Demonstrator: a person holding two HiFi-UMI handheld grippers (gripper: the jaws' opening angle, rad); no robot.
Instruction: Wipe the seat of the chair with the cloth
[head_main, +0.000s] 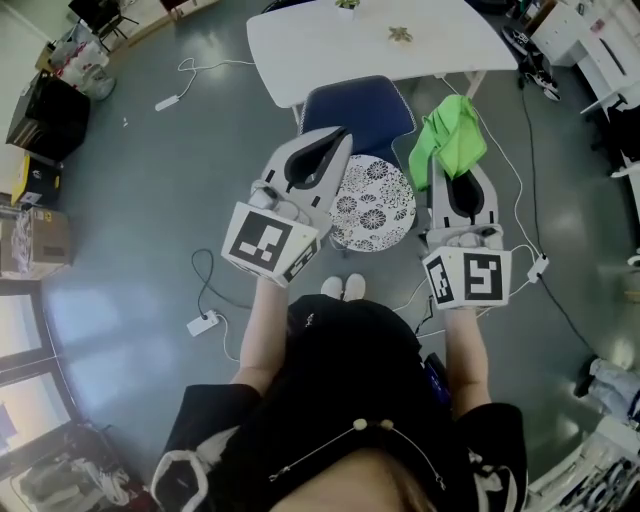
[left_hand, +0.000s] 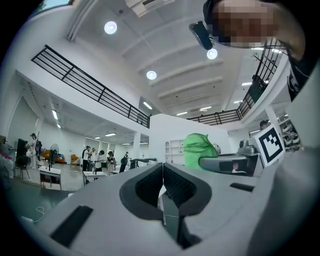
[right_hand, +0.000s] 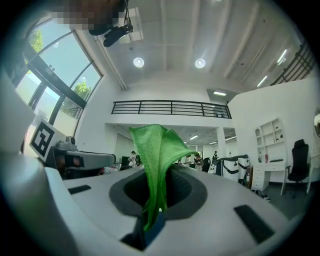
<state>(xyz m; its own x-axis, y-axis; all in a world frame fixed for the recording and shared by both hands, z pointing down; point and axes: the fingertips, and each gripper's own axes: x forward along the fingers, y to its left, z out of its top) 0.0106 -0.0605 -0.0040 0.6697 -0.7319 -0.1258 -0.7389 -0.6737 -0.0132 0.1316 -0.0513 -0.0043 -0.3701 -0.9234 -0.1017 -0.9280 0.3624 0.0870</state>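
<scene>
The chair stands below my grippers in the head view, with a round black-and-white patterned seat (head_main: 372, 205) and a blue backrest (head_main: 360, 110). My right gripper (head_main: 455, 172) is shut on a green cloth (head_main: 450, 135), which bunches above the jaws to the right of the seat. The right gripper view shows the cloth (right_hand: 155, 150) standing up out of the closed jaws of the right gripper (right_hand: 159, 197). My left gripper (head_main: 335, 142) is shut with nothing in it, held over the seat's left edge. Both point upward, toward ceiling lights. The left gripper (left_hand: 161, 189) sees the cloth (left_hand: 199, 146) at its right.
A white table (head_main: 330, 40) stands just behind the chair. Cables and a power strip (head_main: 203, 322) lie on the grey floor at the left, with boxes (head_main: 35, 240) further left. The person's white shoes (head_main: 345, 288) are in front of the seat.
</scene>
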